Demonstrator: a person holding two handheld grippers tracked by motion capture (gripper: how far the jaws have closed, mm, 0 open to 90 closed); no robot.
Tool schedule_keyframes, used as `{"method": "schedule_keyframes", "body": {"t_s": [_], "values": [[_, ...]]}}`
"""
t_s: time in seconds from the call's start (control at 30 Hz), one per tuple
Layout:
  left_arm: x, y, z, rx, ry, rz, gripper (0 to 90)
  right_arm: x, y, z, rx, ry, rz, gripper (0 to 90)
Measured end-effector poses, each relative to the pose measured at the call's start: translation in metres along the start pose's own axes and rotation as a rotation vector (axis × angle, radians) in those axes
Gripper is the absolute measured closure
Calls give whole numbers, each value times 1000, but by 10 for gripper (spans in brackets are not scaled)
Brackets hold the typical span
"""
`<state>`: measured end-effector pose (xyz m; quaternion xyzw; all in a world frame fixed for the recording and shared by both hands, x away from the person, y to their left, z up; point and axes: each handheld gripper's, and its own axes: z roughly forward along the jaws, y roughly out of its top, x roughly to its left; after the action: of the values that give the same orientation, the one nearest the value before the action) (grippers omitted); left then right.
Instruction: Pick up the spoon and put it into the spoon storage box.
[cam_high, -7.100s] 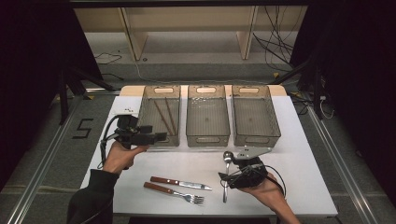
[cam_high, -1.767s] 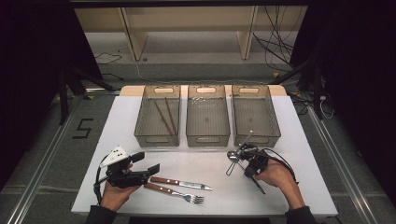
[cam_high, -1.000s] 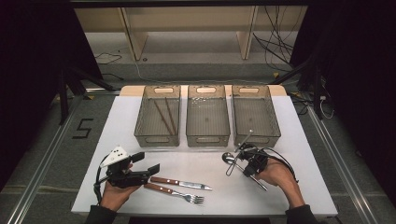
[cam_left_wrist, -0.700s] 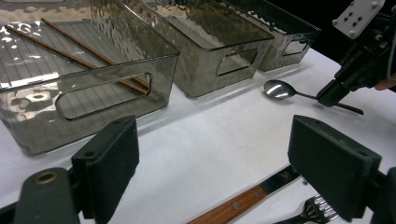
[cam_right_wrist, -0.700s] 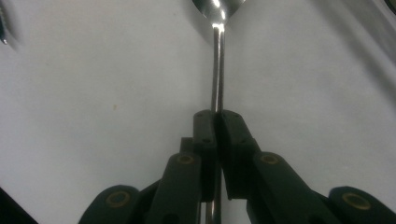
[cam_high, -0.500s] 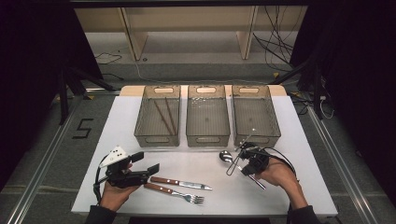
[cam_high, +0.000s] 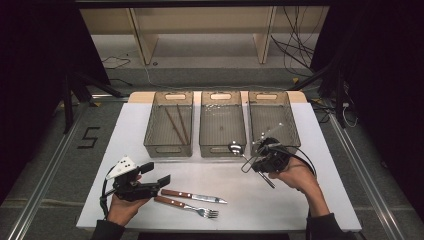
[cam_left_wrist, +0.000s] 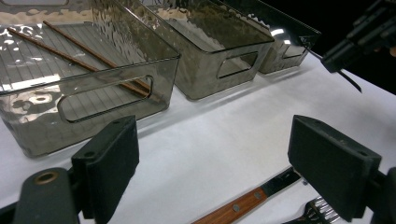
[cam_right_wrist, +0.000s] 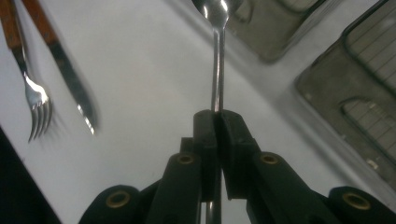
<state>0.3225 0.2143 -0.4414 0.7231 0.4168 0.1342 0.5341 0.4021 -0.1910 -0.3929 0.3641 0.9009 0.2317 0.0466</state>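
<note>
Spoon (cam_right_wrist: 217, 56) is stiff, light, slippery steel; my right tongs (cam_right_wrist: 217, 116) clamp its handle near the middle bin (cam_high: 222, 125), left tongs (cam_left_wrist: 224, 163) apart.

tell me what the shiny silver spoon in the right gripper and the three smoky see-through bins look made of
Shiny silver spoon: likely polished steel, since its bowl and stem mirror the light. Smoky see-through bins: probably tinted clear plastic; the rippled glossy walls show the thin brown sticks through them, and the handle slots look moulded.

A: Overhead light brightens the white table (cam_high: 280, 200); the room around it falls black.

B: Glare glints on the spoon (cam_right_wrist: 217, 9), and the fork (cam_right_wrist: 35, 105) and knife (cam_right_wrist: 70, 84) look soft, slightly smeared.
</note>
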Motion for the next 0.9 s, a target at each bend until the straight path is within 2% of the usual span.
{"method": "schedule_keyframes", "body": {"t_s": [0.13,0.4,0.9], "values": [[0,0,0,0,-1,1,160,-5,11,-2,-60,4,15,859],[0,0,1,4,-4,6,160,-10,41,-6,-122,-16,25,859],[0,0,0,-8,-4,4,160,-21,90,0,-180,-63,77,859]]}}
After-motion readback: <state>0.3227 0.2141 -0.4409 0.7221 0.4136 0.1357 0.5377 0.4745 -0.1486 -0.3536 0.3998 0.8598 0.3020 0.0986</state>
